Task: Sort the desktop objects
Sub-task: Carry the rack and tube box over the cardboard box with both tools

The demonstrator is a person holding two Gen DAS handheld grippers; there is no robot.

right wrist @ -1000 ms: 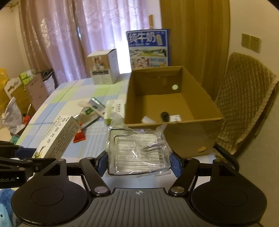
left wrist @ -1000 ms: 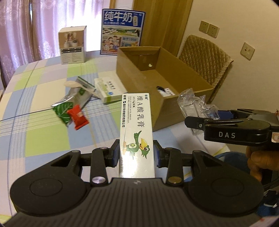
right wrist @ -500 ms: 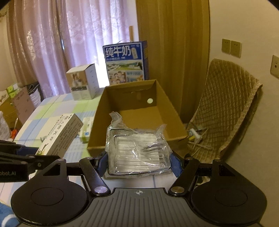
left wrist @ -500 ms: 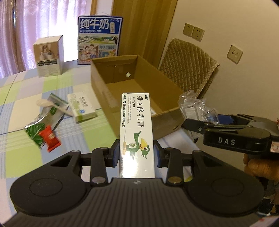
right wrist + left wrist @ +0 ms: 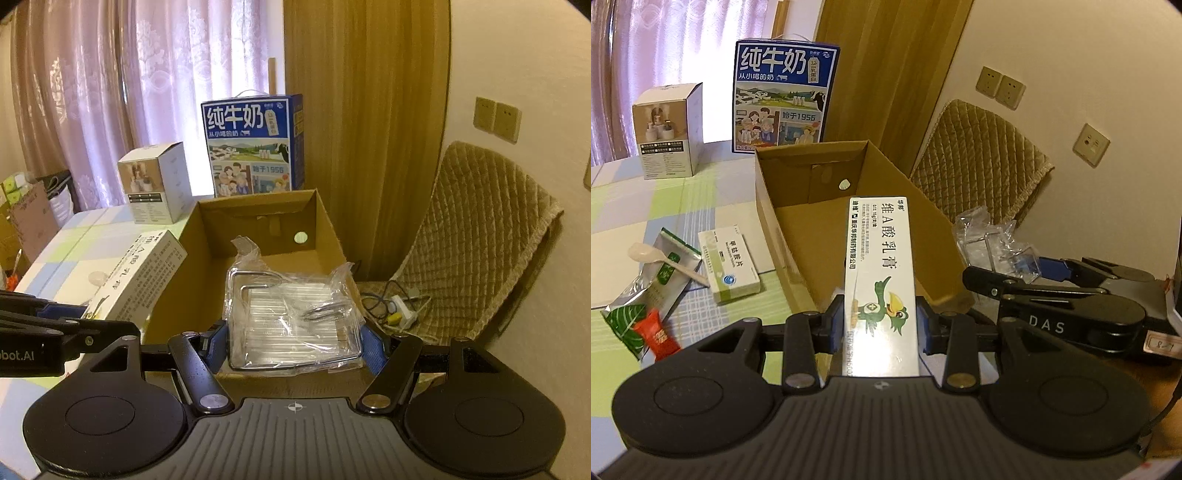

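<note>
The ointment box (image 5: 880, 280), white with green Chinese print and a cartoon bird, is clamped by its long sides in the left hand-held gripper (image 5: 881, 325), whose blue pads press against it; the jaws stand narrow. The box sticks out forward and up, its far end over the near part of the open cardboard box (image 5: 798, 229). In the right wrist view the same ointment box (image 5: 144, 273) shows at the left, just beside the cardboard box's (image 5: 255, 221) left wall.

The right hand-held gripper (image 5: 293, 343) holds a clear plastic packet with a wire rack inside (image 5: 291, 310), its jaws set fairly wide with the blue pads against the packet's two sides. The packet hangs above the near edge of the cardboard box. From the left wrist camera the packet (image 5: 990, 243) and the right hand-held gripper (image 5: 1027, 269) appear just to the right of the cardboard box.

On the checked surface (image 5: 624, 229) left of the cardboard box lie a small green and white medicine box (image 5: 729, 264), a white plastic spoon (image 5: 661, 262) resting on a silver sachet (image 5: 670, 273), a green leaf-print packet (image 5: 622, 321) and a red sweet wrapper (image 5: 657, 334). Further back stand a white product carton (image 5: 666, 131) and a blue milk carton (image 5: 783, 96). A chair with a quilted cover (image 5: 979, 162) stands by the wall to the right.
</note>
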